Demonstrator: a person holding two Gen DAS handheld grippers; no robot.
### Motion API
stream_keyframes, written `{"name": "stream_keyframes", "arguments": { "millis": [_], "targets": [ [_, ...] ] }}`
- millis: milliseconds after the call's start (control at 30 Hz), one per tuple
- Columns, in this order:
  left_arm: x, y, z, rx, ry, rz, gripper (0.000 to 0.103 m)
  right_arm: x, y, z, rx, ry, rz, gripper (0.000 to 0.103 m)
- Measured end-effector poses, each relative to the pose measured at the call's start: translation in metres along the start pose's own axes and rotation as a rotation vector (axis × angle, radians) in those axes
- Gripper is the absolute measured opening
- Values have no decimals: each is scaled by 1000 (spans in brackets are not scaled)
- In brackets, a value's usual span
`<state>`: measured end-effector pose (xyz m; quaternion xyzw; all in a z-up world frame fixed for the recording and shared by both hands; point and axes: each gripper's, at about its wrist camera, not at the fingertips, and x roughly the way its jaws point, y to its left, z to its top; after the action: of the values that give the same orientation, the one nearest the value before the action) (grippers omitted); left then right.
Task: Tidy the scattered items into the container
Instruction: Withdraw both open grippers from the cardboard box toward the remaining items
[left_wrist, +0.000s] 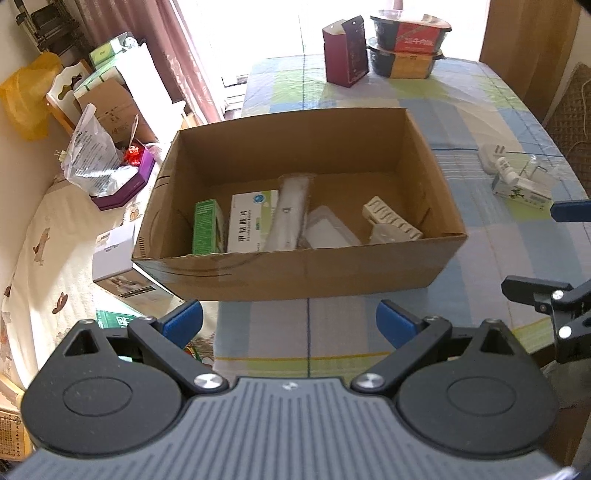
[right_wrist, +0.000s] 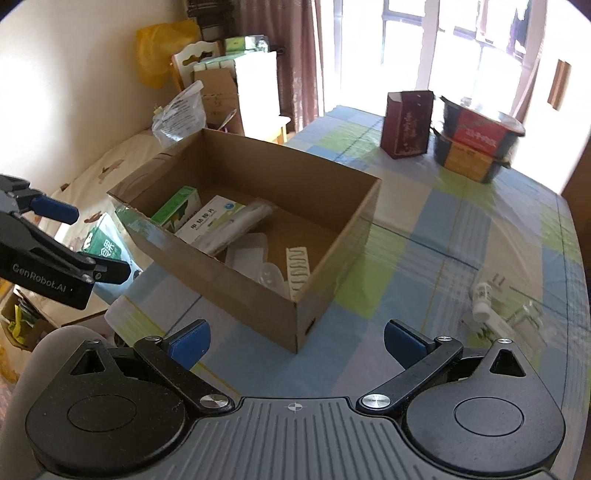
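An open cardboard box (left_wrist: 295, 273) stands mid-table. Inside lie a green carton (left_wrist: 207, 229), a white medicine box (left_wrist: 251, 218), a pale wrapped tube (left_wrist: 290, 214), a clear plastic tray (left_wrist: 328, 229) and a white ribbed piece (left_wrist: 391, 221). Loose on the cloth to its right are a small white bottle (right_wrist: 482, 301), a white plug (left_wrist: 489, 157) and a green-and-white carton (left_wrist: 524, 192). My left gripper (left_wrist: 290, 321) is open and empty just short of the box's front wall. My right gripper (right_wrist: 295, 341) is open and empty near the box's corner (right_wrist: 297, 325), left of the loose items.
A dark red carton (left_wrist: 345, 55) and stacked food bowls (left_wrist: 406, 44) stand at the table's far end. Left of the table, a bed holds a white box (left_wrist: 114, 254), a purple case (left_wrist: 122, 184) with a plastic bag, and other cartons. A chair (left_wrist: 569, 110) stands at the right.
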<state>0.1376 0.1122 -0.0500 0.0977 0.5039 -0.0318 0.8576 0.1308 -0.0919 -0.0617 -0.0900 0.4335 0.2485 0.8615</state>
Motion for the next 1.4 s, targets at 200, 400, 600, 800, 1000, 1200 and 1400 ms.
{"name": "stream_keyframes", "arguments": {
  "millis": [200, 400, 600, 800, 1000, 1200, 1400],
  "targets": [
    [-4, -20, -3, 8, 0, -21, 99, -14, -15, -10, 44, -7, -14, 103],
    [-6, -43, -4, 18, -1, -49, 99, -26, -37, -22, 114, -1, -44, 103],
    [-3, -72, 0, 45, -2, -84, 99, -36, -65, -36, 164, 17, -108, 103],
    [3, -107, 9, 79, -8, -144, 99, -45, -95, -55, 206, 30, -169, 103],
    [15, -146, 26, 116, -10, -215, 99, -51, -134, -75, 298, 22, -214, 103],
    [30, -185, 46, 157, -18, -269, 98, -58, -176, -90, 382, 6, -255, 103],
    [54, -215, 68, 185, -20, -277, 96, -56, -210, -97, 431, 6, -279, 103]
  ]
}}
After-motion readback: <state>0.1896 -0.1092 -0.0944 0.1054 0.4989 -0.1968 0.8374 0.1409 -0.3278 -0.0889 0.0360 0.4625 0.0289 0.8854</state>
